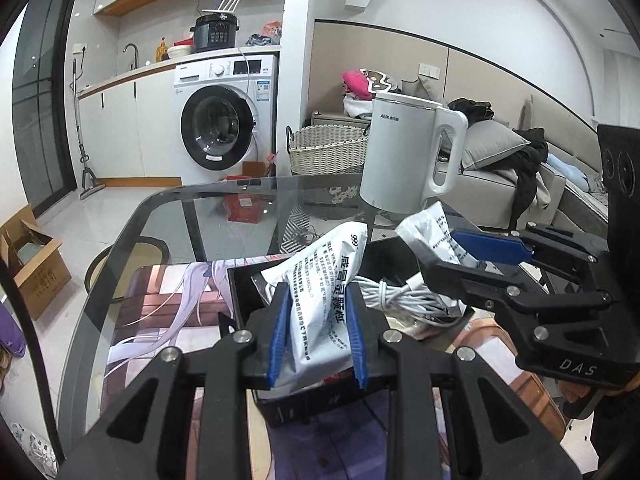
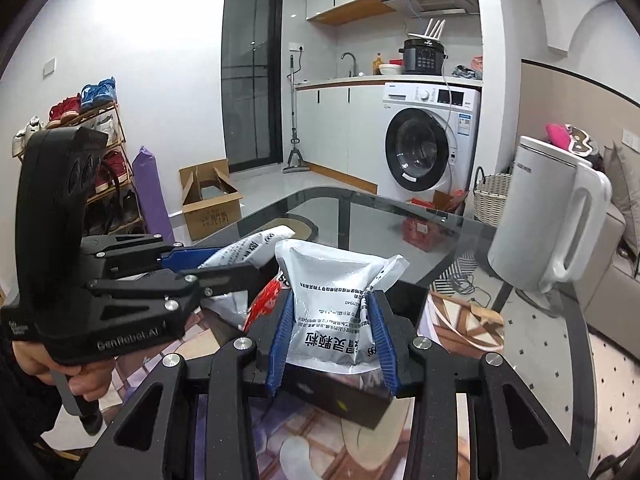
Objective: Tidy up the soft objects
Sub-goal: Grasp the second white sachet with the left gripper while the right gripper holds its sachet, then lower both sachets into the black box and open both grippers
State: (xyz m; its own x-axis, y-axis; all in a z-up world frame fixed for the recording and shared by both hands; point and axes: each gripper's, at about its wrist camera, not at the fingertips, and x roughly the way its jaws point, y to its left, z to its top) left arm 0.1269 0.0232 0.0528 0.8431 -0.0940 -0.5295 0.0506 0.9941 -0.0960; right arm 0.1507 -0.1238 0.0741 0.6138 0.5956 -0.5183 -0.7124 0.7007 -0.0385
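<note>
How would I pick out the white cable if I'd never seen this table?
Start at the tall white kettle on the glass table. In front of it lies a black tray, over which two claws hold white sachets. The cable is the coiled white cord lying in that tray, the only unprinted, rope-like thing there.

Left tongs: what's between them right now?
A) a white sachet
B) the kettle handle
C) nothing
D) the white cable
A: the left tongs are shut on a white sachet with printed text, its sides pinched between the blue pads; the white cable lies loose in the black tray behind, and the kettle stands apart on the glass table.
</note>
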